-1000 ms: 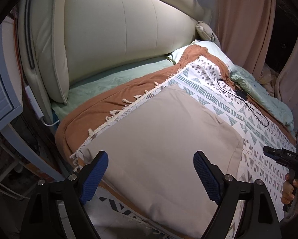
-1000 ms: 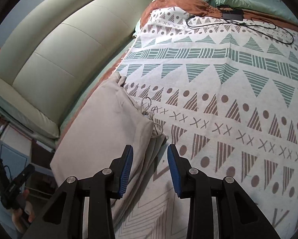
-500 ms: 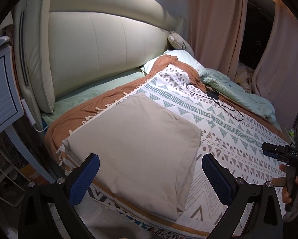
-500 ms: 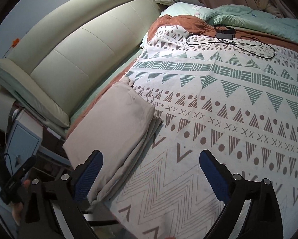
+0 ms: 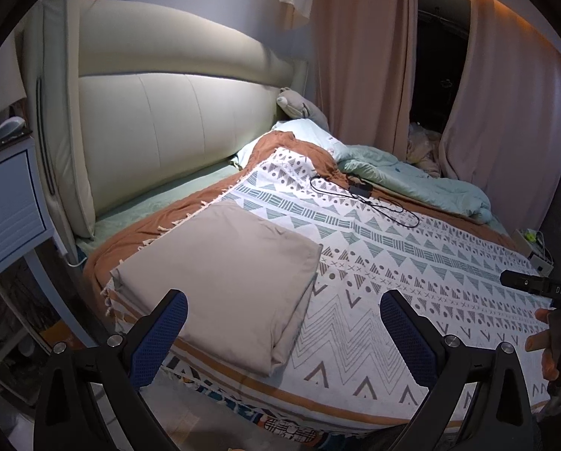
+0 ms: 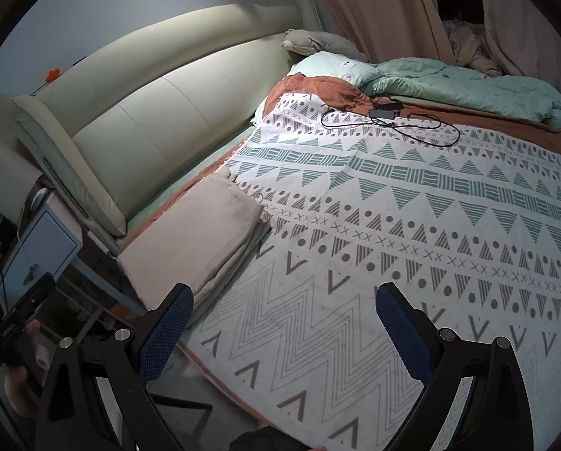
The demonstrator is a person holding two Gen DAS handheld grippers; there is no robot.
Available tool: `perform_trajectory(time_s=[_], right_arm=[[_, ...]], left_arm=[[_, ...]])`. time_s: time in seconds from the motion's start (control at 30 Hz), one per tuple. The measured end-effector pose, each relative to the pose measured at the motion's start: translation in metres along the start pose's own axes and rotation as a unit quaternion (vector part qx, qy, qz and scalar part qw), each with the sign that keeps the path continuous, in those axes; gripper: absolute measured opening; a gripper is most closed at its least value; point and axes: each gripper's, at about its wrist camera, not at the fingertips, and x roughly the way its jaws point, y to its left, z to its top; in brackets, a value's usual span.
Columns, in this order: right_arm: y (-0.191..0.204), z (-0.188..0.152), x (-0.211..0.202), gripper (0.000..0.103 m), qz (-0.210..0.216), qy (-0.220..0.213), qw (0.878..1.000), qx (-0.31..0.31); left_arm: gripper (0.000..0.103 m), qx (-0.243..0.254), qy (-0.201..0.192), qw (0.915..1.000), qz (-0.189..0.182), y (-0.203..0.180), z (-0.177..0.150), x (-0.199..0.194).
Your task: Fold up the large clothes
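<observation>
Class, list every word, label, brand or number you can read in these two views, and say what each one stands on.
"DAS": white letters on the black body of the right gripper, seen at the edge of the left wrist view.
The patterned blanket carries triangles, dots and crosses, but no words.
The coloured print at the blanket's front hem is too cut off to read.

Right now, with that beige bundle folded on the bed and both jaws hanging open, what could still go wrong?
The folded beige garment lies close to the bed's near corner, so a nudge might tip it off the edge. Its stacked layers look loose along the right side, and a brush from the open right gripper could undo them. A black cable trails across the patterned blanket and could snag a garment spread there.
</observation>
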Motion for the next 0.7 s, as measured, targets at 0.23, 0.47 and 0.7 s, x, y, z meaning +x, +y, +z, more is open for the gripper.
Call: perform_trajectory(time_s=[0.23,0.47,0.7], right_arm=[[-0.015,-0.034,-0.053,0.098,-0.025,-0.034,0.999,-0.007],[-0.03,-0.07,-0.104,0.098,-0.063,-0.062,0.996,-0.015],[-0.034,-0.117,-0.156,0.098,-0.114,-0.094,0.989,-0.026]], left_arm=[[0.103,0.02,-0.016,0.9996,-0.009,-0.029,-0.019,-0.039],[0.103,0.055,-0.028,0.998,-0.016,-0.063,-0.041,-0.073],[0.103,0.07,-0.029,0.9965,-0.036,-0.09,-0.074,-0.102]])
